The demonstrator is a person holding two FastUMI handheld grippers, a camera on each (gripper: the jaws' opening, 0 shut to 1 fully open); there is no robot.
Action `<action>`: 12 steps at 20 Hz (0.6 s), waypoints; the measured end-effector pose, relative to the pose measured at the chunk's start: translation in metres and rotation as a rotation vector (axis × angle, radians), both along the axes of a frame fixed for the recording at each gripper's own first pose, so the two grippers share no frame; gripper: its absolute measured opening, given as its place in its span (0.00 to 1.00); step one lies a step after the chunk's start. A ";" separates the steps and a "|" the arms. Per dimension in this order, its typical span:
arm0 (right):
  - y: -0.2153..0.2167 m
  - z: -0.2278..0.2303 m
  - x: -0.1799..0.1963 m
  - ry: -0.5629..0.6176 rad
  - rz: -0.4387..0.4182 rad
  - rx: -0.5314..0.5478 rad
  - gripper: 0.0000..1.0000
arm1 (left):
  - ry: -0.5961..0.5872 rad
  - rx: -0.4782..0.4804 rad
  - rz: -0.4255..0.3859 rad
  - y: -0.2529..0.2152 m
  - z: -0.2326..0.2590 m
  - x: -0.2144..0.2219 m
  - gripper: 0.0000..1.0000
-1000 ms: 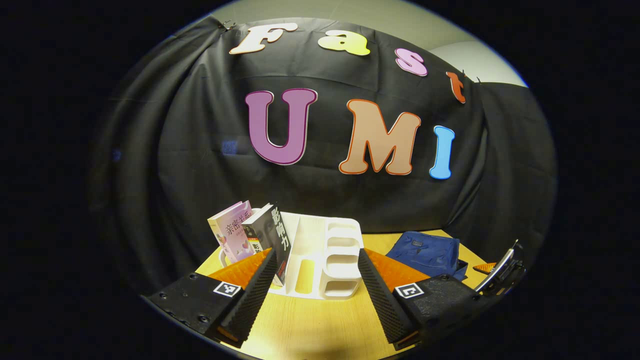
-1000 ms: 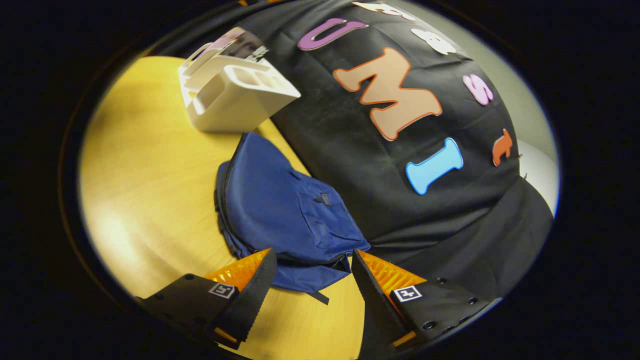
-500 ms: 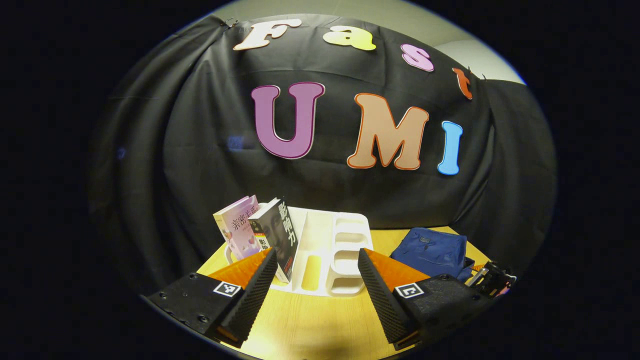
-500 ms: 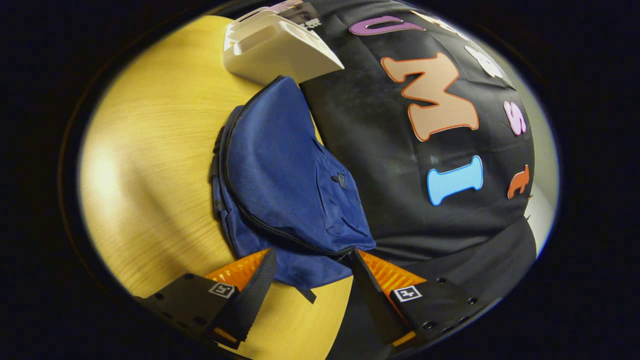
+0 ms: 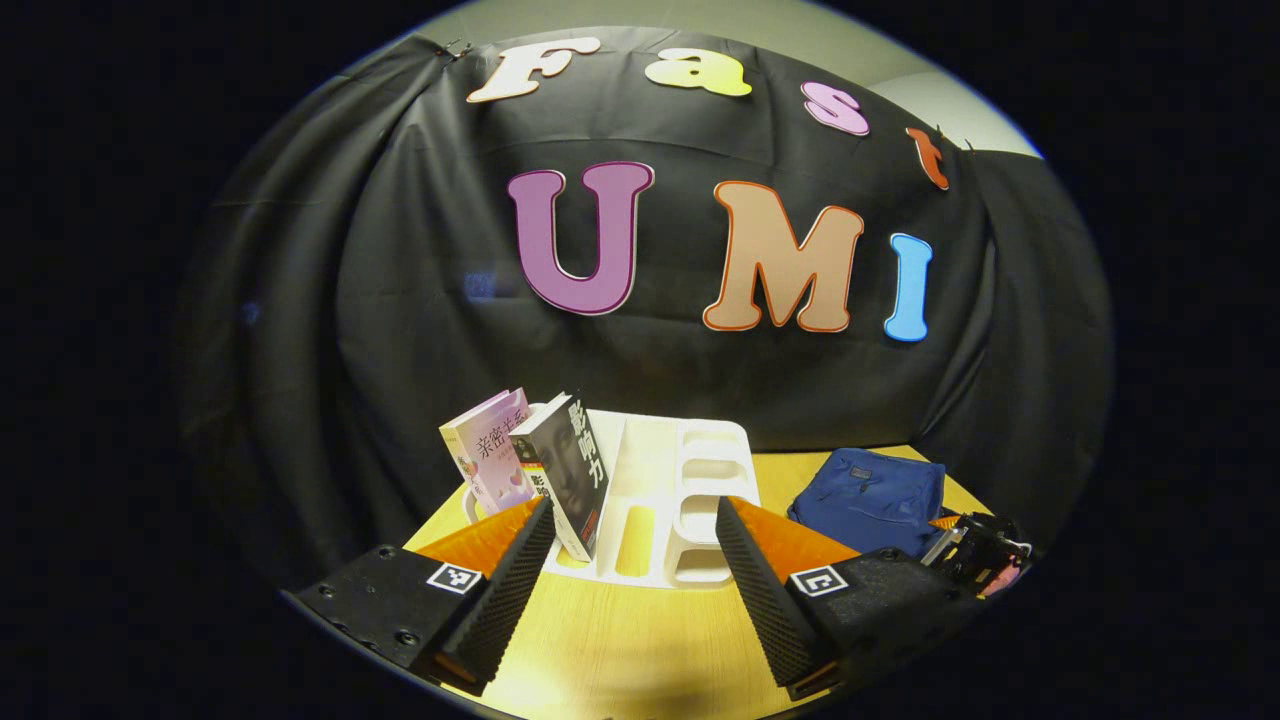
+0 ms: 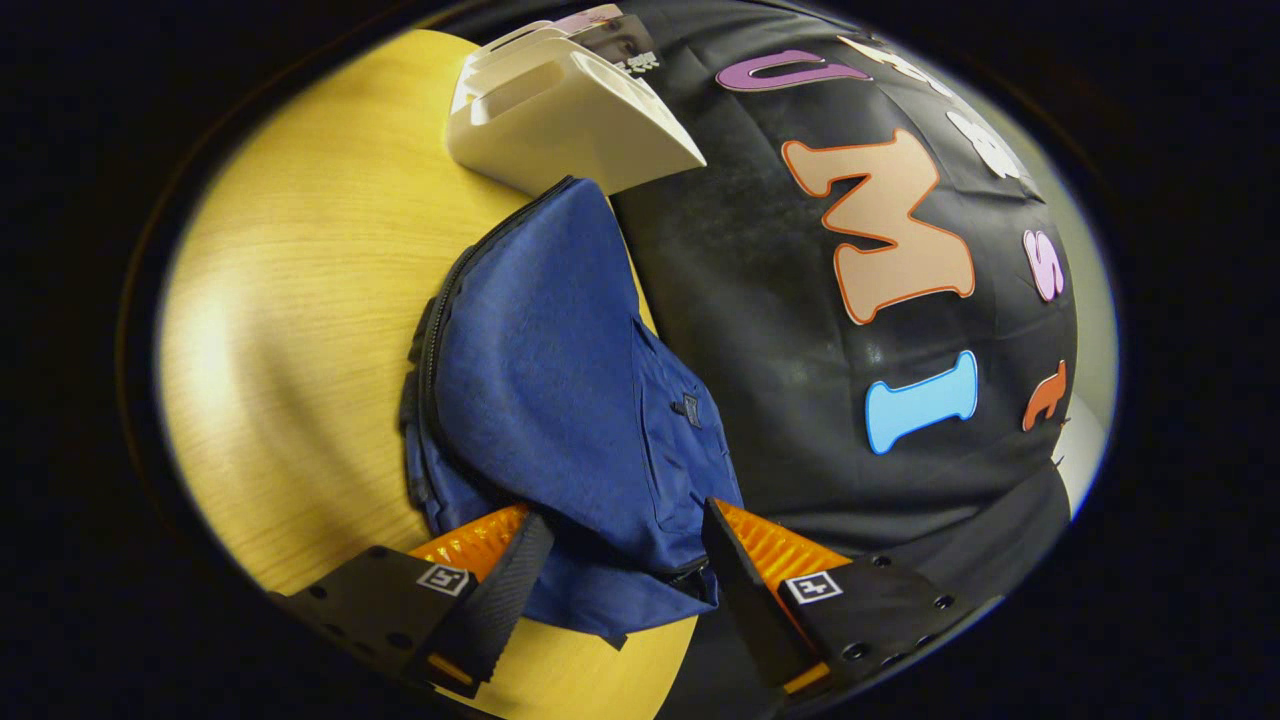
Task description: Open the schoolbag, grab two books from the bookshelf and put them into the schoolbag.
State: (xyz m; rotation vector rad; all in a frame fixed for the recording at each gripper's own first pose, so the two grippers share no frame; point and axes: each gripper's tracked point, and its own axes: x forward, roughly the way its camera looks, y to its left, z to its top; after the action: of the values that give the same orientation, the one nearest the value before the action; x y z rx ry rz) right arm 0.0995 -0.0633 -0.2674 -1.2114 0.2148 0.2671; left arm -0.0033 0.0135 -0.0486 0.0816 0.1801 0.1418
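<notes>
A blue schoolbag (image 6: 560, 380) lies flat and zipped on the wooden table against the booth's wall. My right gripper (image 6: 625, 560) is open just over the bag's near end, its fingers straddling the zipper's end without pressing on it. A white bookshelf (image 5: 660, 500) stands on the table with a pink book (image 5: 485, 460) and a black book (image 5: 570, 470) leaning in its left slot. My left gripper (image 5: 635, 565) hovers open in front of the shelf, holding nothing. The left gripper view has the schoolbag (image 5: 870, 495) at the right, with the right gripper (image 5: 975, 550) at its near edge.
The yellow wooden table (image 6: 300, 300) stretches to the left of the bag. The bookshelf (image 6: 560, 110) stands just past the bag's far end. Black cloth wall runs along the table's far side.
My right gripper has moved forward onto the schoolbag's near end, so the bag fills more of its view. My left gripper has shifted slightly; the shelf sits a bit further right.
</notes>
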 end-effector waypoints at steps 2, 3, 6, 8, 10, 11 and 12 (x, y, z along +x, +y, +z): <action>0.012 0.001 0.005 0.000 0.028 0.024 0.89 | -0.001 0.001 0.006 0.001 0.000 -0.002 0.95; 0.021 -0.001 0.006 0.003 0.050 0.026 0.88 | -0.002 0.002 0.009 0.002 0.001 -0.002 0.95; 0.037 -0.009 0.010 0.016 0.103 0.003 0.83 | -0.001 0.000 0.020 0.002 0.000 -0.003 0.95; 0.046 -0.019 0.015 0.036 0.118 0.005 0.65 | 0.001 -0.004 0.025 0.003 -0.001 -0.005 0.95; 0.049 -0.025 0.018 0.053 0.107 -0.004 0.47 | 0.003 -0.006 0.031 0.002 -0.003 -0.007 0.95; 0.048 -0.024 0.020 0.046 0.103 -0.013 0.38 | 0.006 -0.005 0.033 0.003 -0.003 -0.007 0.95; 0.049 -0.020 0.022 0.028 0.104 -0.024 0.29 | 0.008 -0.002 0.036 0.004 -0.004 -0.008 0.95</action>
State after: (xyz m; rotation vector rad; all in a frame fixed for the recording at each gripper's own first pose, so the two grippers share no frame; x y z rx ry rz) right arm 0.1215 -0.0145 -0.2873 -1.2445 0.1796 0.3729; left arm -0.0112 0.0172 -0.0524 0.0769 0.1897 0.1773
